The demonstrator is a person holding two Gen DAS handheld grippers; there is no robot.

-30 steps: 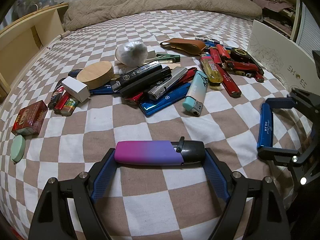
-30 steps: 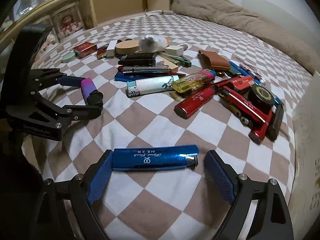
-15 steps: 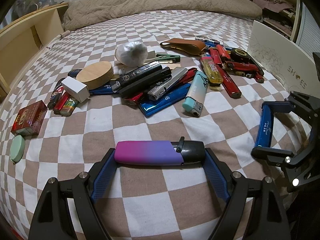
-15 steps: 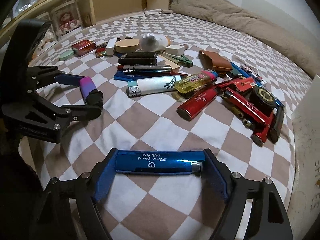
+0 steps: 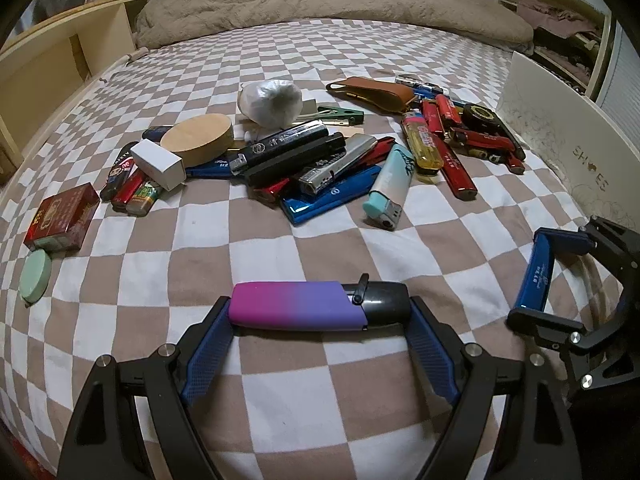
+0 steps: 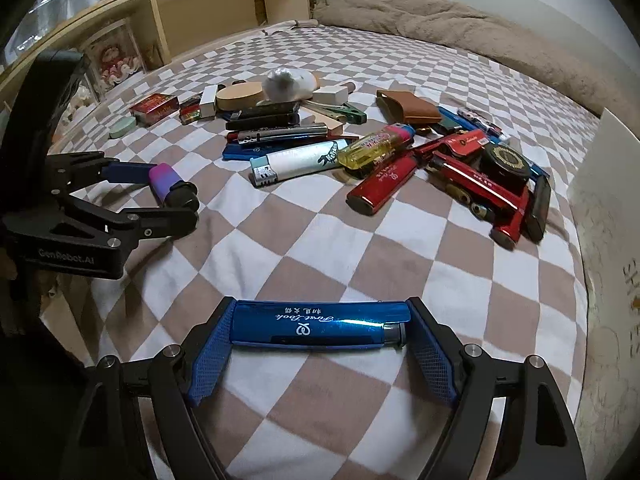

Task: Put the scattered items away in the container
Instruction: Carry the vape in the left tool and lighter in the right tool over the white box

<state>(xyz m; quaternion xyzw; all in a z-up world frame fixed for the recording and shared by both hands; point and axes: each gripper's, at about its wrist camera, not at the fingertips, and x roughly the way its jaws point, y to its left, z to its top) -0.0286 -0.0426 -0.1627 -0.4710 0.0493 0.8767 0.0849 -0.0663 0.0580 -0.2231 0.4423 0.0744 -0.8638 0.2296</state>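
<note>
Surface: a bed (image 5: pixel 320 48) under a brown-and-white checked sheet, a beige blanket (image 5: pixel 320 4) bunched at its far end.
Left fingers (image 5: pixel 320 312): I had them clenched end to end on a pink-to-purple lighter (image 5: pixel 296 311), just above the sheet.
Right fingers (image 6: pixel 320 326): mine were clamped on a blue lighter (image 6: pixel 316 323), gripped by its ends.
Scattered pile: lighters and small boxes lay ahead, among them a pale teal lighter (image 5: pixel 390 188), a yellow lighter (image 5: pixel 422 142) and a round wooden lid (image 5: pixel 198 140).
Container: a white box wall (image 5: pixel 568 136) stood at the right edge; it probably read "SHOES", though the print was faint.
</note>
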